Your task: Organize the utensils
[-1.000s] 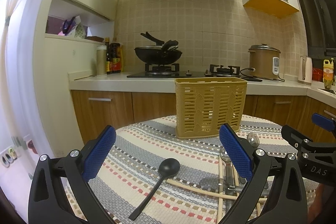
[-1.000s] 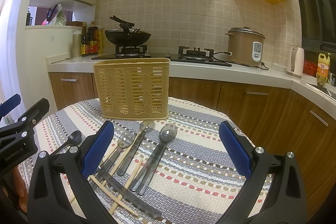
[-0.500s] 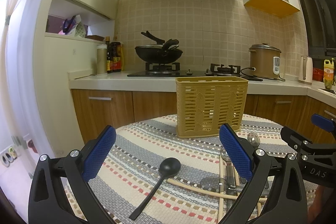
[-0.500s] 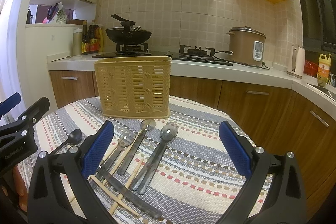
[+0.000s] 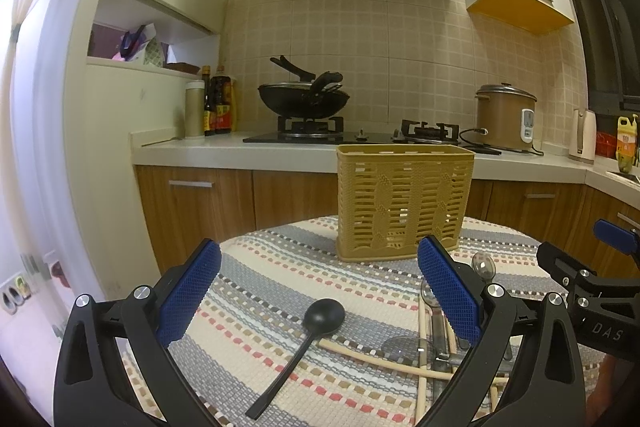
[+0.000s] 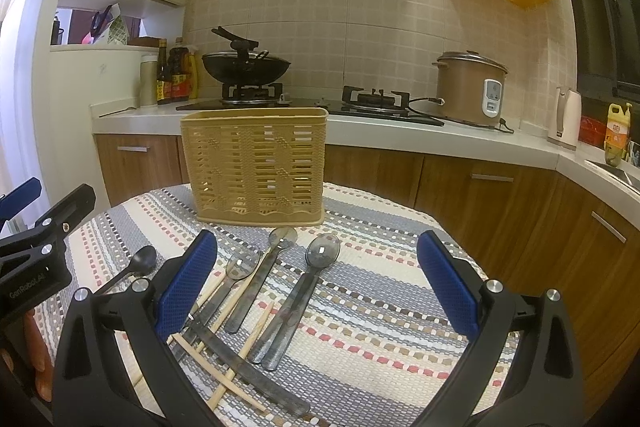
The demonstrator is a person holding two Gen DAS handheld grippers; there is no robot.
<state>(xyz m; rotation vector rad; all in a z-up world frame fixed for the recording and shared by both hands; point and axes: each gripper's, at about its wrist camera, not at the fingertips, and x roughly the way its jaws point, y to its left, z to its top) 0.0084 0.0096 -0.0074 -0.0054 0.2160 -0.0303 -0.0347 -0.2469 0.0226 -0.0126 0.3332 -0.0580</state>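
Observation:
A tan slotted utensil basket (image 5: 404, 201) (image 6: 256, 169) stands upright at the far side of the striped table. A black spoon (image 5: 304, 341) (image 6: 136, 265) lies between the fingers of my left gripper (image 5: 318, 291), which is open and empty above the cloth. Clear grey spoons (image 6: 296, 297), a knife (image 6: 248, 371) and wooden chopsticks (image 6: 240, 359) lie in a loose pile under my right gripper (image 6: 316, 281), which is open and empty. The pile also shows in the left wrist view (image 5: 434, 355), partly hidden by the right finger.
The round table wears a striped woven cloth (image 6: 372, 307) and drops off at its edges. Behind it runs a counter with a wok on the stove (image 5: 304, 99), bottles (image 5: 218, 107) and a rice cooker (image 6: 470, 87). Each gripper shows at the edge of the other's view.
Both views have tilted up very slightly, so the basket and utensils sit a little lower in frame. No utensil has moved and both grippers stay open.

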